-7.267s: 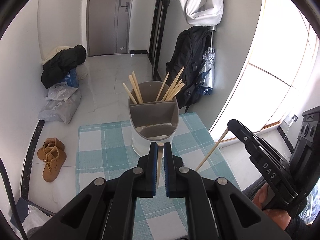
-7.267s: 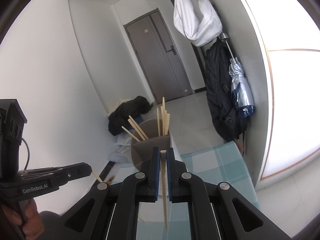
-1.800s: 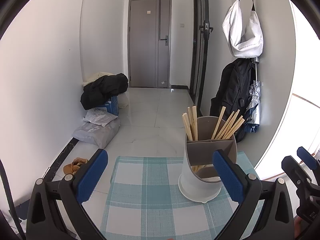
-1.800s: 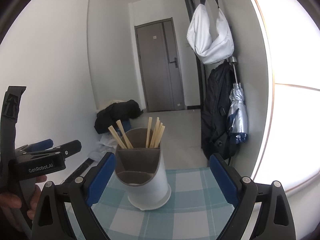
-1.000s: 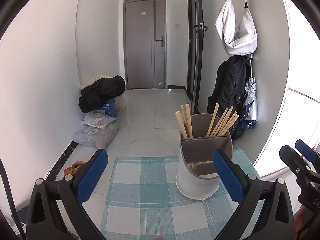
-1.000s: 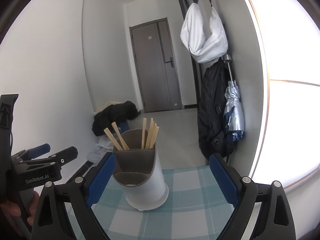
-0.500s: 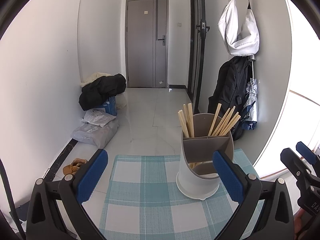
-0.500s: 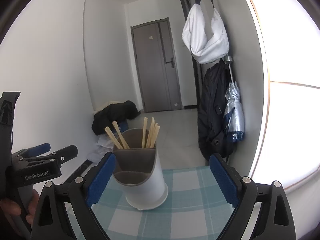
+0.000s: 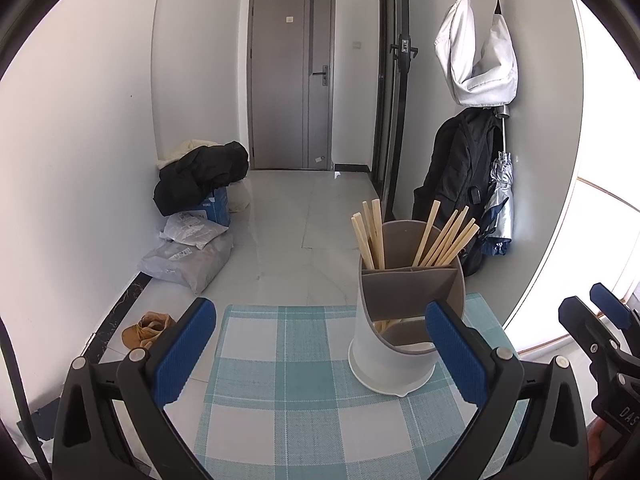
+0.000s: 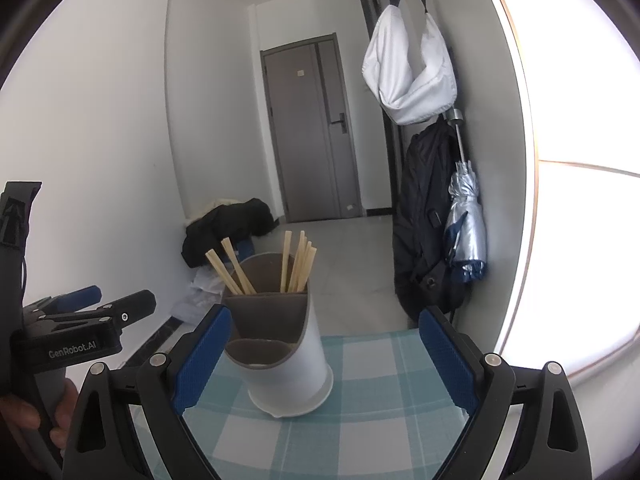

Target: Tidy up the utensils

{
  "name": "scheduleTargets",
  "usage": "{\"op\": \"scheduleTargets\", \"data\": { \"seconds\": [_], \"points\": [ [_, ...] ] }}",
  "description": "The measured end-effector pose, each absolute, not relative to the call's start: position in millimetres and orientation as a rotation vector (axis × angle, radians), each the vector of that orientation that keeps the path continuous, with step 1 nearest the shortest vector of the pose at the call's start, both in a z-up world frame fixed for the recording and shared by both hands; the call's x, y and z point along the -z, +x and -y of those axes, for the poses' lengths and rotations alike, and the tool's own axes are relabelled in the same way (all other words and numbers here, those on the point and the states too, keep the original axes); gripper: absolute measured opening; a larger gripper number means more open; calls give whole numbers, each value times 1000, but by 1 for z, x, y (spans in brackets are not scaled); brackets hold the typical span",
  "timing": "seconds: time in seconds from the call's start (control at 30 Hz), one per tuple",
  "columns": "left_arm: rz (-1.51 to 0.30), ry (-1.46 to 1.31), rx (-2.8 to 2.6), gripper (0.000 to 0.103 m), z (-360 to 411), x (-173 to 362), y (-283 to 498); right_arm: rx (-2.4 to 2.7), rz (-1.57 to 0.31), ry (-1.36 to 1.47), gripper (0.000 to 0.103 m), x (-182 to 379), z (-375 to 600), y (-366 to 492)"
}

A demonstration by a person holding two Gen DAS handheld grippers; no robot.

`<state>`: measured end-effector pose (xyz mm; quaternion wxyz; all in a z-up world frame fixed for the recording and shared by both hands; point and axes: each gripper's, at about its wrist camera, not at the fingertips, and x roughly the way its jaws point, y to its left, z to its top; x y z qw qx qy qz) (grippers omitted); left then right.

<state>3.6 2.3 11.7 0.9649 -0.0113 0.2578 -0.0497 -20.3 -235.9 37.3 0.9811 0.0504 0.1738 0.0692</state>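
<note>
While both the left gripper (image 9: 320, 356), marked "GenRobot.AI", and right gripper (image 10: 322, 356) gape empty, eight chopsticks (image 9: 440, 238) fill one holder (image 9: 400, 320).

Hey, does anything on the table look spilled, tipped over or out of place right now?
Nothing stands out. The utensil holder stands upright on the checked placemat, with the chopsticks inside its rear compartments.

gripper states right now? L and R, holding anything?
Left gripper: open, fingers wide apart, holding nothing.
Right gripper: open, fingers wide apart, holding nothing.
</note>
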Motion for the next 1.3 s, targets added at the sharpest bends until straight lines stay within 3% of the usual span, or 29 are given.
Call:
{"op": "scheduleTargets", "data": {
  "seconds": [1.3],
  "points": [
    [-517, -46, 105, 102, -2, -10, 2, -145, -353, 83, 95, -35, 232, -20]
  ]
}}
